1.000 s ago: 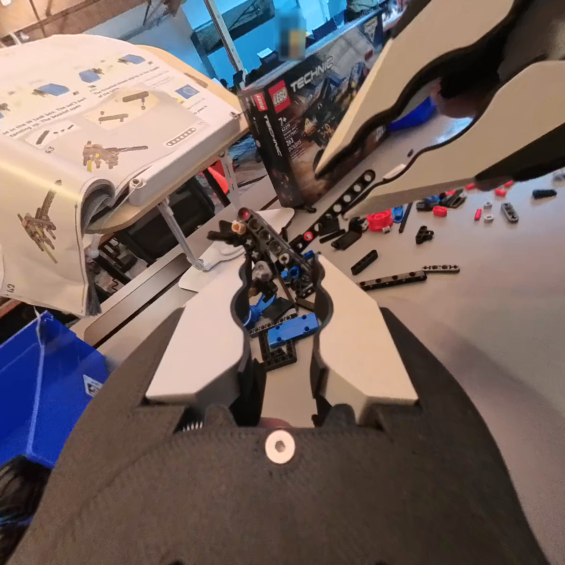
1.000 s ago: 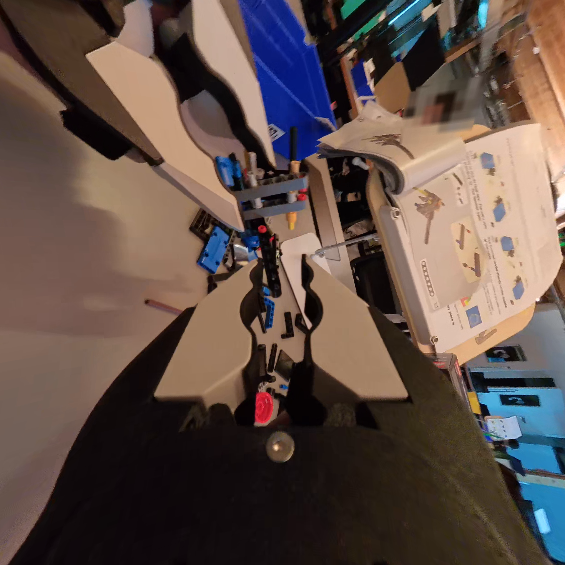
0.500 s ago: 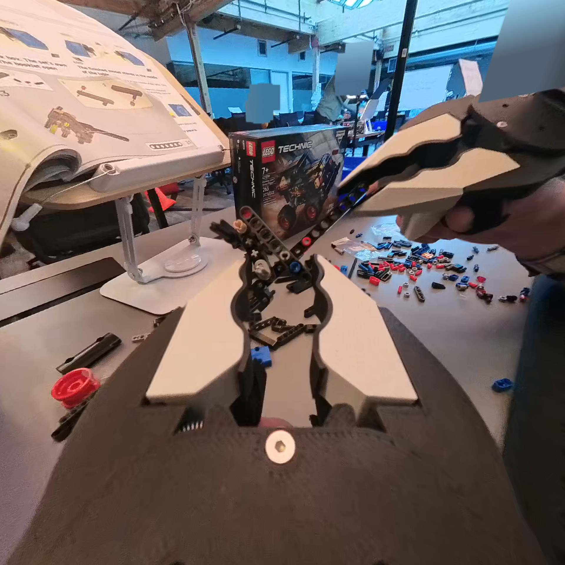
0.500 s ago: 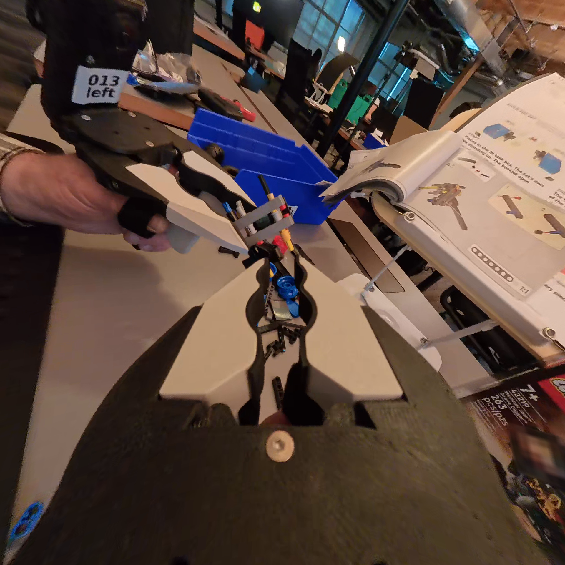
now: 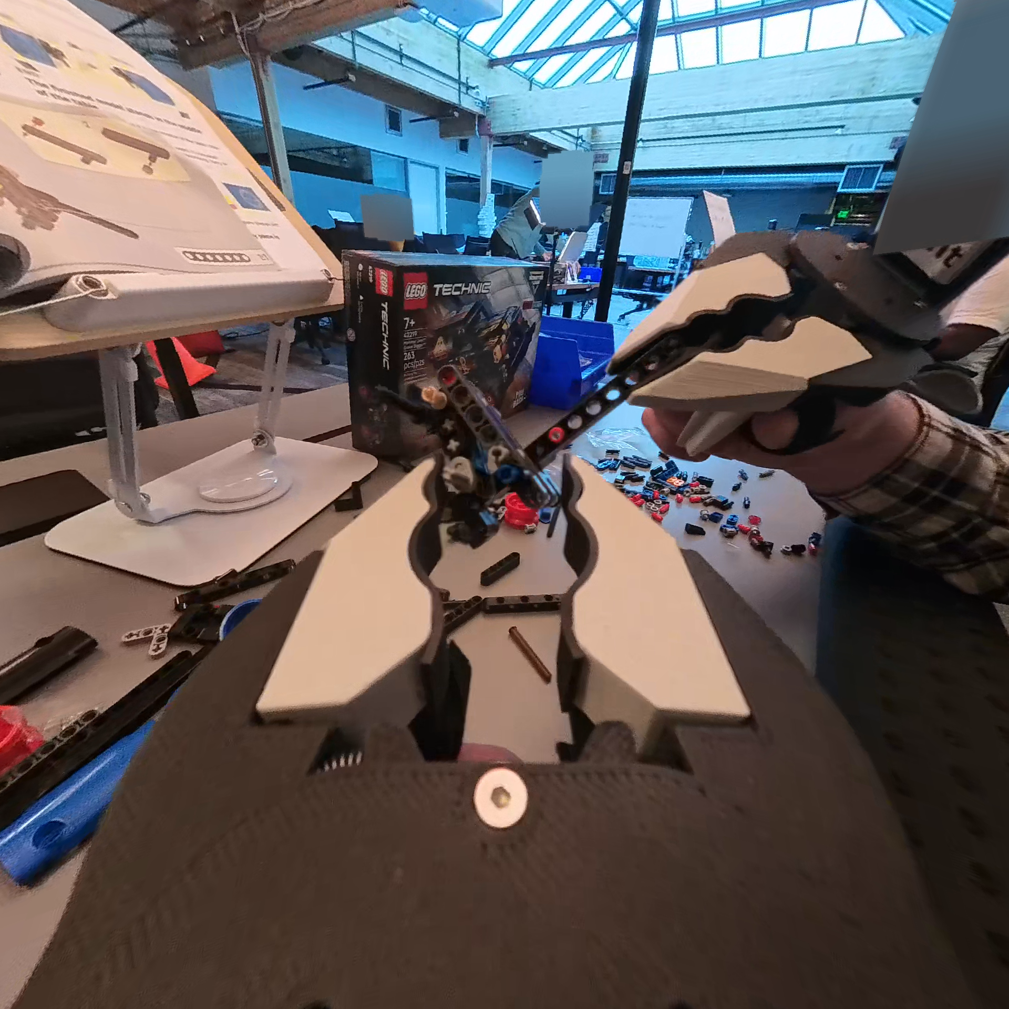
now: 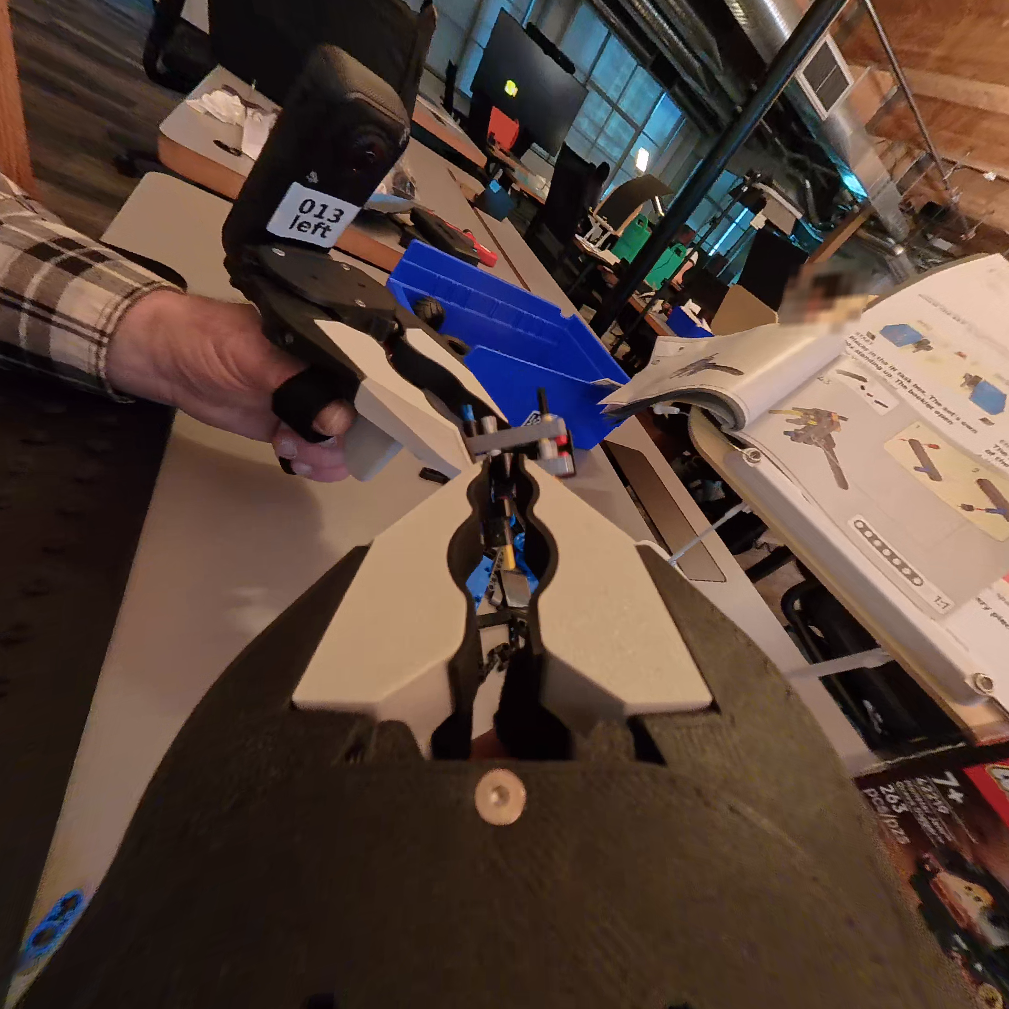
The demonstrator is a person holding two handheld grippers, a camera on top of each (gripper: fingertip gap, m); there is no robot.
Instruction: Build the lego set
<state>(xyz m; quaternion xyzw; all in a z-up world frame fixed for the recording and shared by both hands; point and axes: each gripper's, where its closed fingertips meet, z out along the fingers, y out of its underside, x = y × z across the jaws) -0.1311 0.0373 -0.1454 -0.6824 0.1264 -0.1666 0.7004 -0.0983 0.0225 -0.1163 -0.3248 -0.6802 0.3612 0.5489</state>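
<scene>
The left hand-held gripper is closed down on a partly built lego assembly, pinching it at its tips so the model stands up above the fingertips, clear of the desk. The right hand-held gripper, up and to the right of the left one, is clamped on a long black beam full of holes, which slants down to the left until its far end meets the assembly just above the left tips. In the right wrist view the right hand-held gripper is nearly closed, the beam running edge-on between its fingers, and the assembly sits just past its tips, gripped by the left hand-held gripper that comes in from the left. A hand in a plaid sleeve holds that tool.

Below the left tips lie black beams, a short black piece and a thin brown axle. A red wheel hub lies beyond them. Right of the left gripper, small loose pieces are scattered over the desk. Straight ahead stands the set's box, and left of it an open instruction booklet rests on a white stand. A blue bin sits behind the left gripper in the right wrist view
</scene>
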